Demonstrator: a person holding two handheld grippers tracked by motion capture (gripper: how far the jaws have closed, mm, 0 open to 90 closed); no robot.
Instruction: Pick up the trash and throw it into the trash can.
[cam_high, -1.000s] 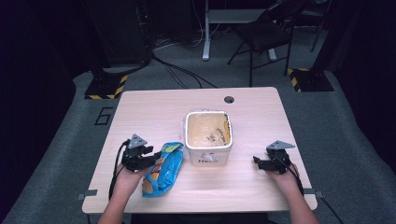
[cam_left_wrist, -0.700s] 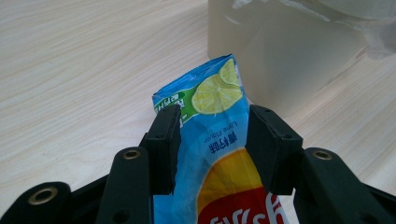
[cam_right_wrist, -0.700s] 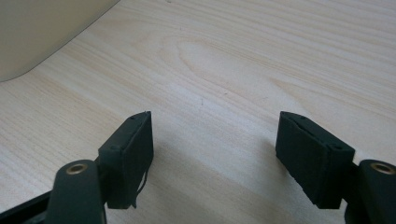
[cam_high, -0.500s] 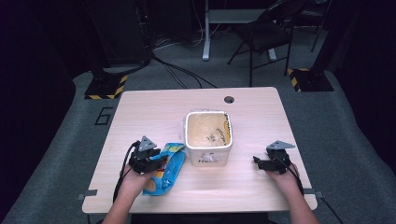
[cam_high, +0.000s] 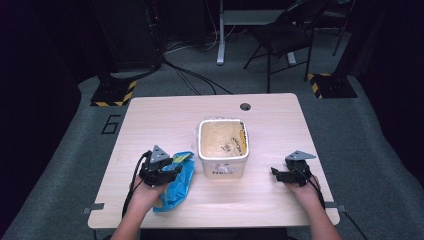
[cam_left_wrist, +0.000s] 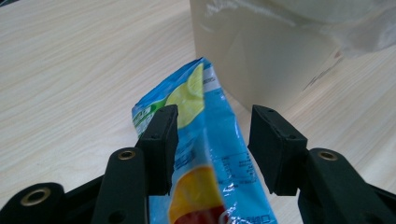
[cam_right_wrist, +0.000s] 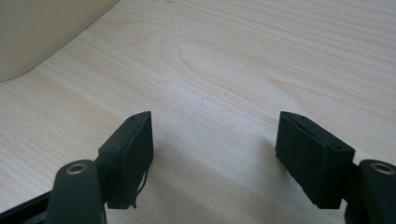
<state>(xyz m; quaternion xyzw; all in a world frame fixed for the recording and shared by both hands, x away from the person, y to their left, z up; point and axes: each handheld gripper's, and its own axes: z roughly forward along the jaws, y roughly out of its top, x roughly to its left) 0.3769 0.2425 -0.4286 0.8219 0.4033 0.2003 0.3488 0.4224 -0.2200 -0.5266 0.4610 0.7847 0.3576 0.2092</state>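
At the left, the left gripper (cam_high: 161, 172) sits over a blue snack bag (cam_high: 177, 181) that lies flat on the wooden table (cam_high: 165, 115), just beside the cream tub (cam_high: 223, 148). In the left gripper view the bag (cam_left_wrist: 205, 154) passes between the two black jaws; the left pad seems to touch its edge, while a gap remains at the right pad. The jaws have just been opening a little, so I judge the bag as released, not squeezed. To do this step well, the person should center the bag between the pads, take it near its middle and not at the thin sealed edge, and close slowly, because the film is slippery and can slide out. Then it should be lifted high enough to pass the tub's rim.

The bag is a glossy, crinkled foil with a yellow lemon picture and some red print. The tub is rectangular with rounded corners, of matte pale plastic, and it is open on top; a thin liner seems to lie inside.

At the right, the right gripper (cam_high: 289, 175) rests near the table edge, well apart from the tub. Its jaws (cam_right_wrist: 219, 154) stand wide and empty over the light wood grain.
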